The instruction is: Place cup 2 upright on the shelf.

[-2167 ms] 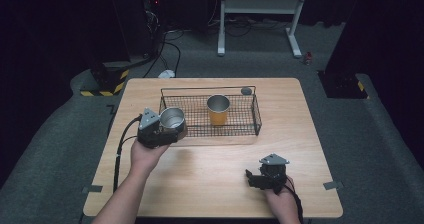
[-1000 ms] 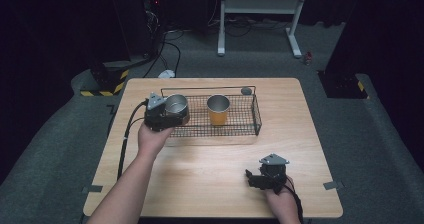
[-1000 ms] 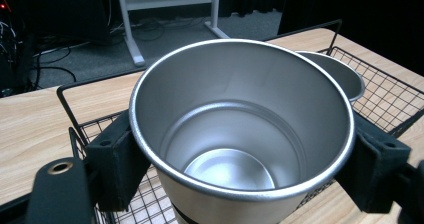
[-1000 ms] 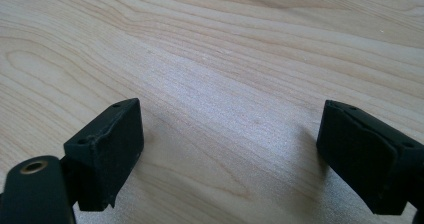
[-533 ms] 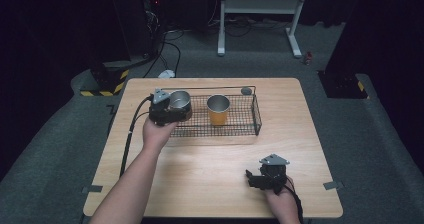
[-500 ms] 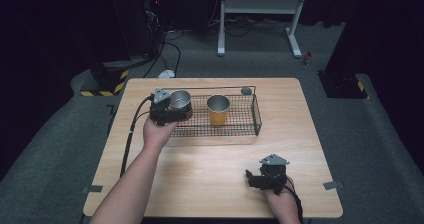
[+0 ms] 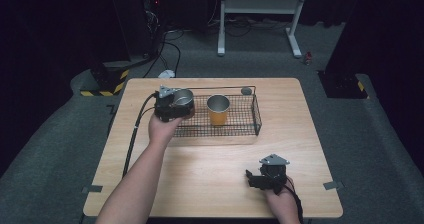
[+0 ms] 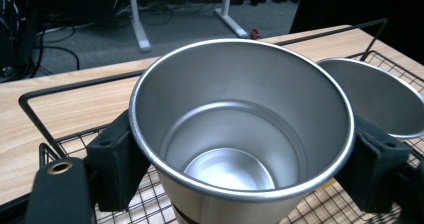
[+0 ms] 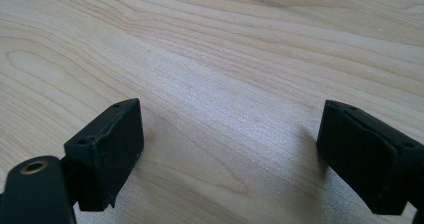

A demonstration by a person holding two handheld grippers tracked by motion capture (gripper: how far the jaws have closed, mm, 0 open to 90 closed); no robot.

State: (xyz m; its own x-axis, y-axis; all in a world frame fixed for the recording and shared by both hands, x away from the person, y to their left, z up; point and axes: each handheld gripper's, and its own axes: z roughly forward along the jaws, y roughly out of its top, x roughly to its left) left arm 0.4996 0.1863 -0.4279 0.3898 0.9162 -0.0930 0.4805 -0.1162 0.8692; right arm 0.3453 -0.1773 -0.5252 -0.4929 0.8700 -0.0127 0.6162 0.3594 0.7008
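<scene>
A steel cup (image 7: 183, 98) (image 8: 240, 129) stands upright between the jaws of my left gripper (image 7: 175, 106) (image 8: 240, 159), which is shut on its sides. It hangs over the left end of the black wire basket (image 7: 252, 115) (image 8: 35, 111). Inside the basket stands a second cup (image 7: 218, 109), orange outside and steel inside, whose rim (image 8: 372, 96) lies just right of the held cup. My right gripper (image 7: 255, 179) (image 9: 230, 154) rests low on the wooden table (image 7: 200, 179) (image 9: 225, 49) near the front right, open, with bare wood between its jaws.
A small grey round thing (image 7: 246, 90) lies on the table behind the basket's right end. A white desk frame (image 7: 260, 14) and cables (image 7: 165, 39) sit on the floor beyond the table. A cable (image 7: 131, 139) trails from the left gripper.
My left gripper has carried the steel cup forward and slightly right, from the basket's front left corner to over its left end. The right gripper has stayed put.
</scene>
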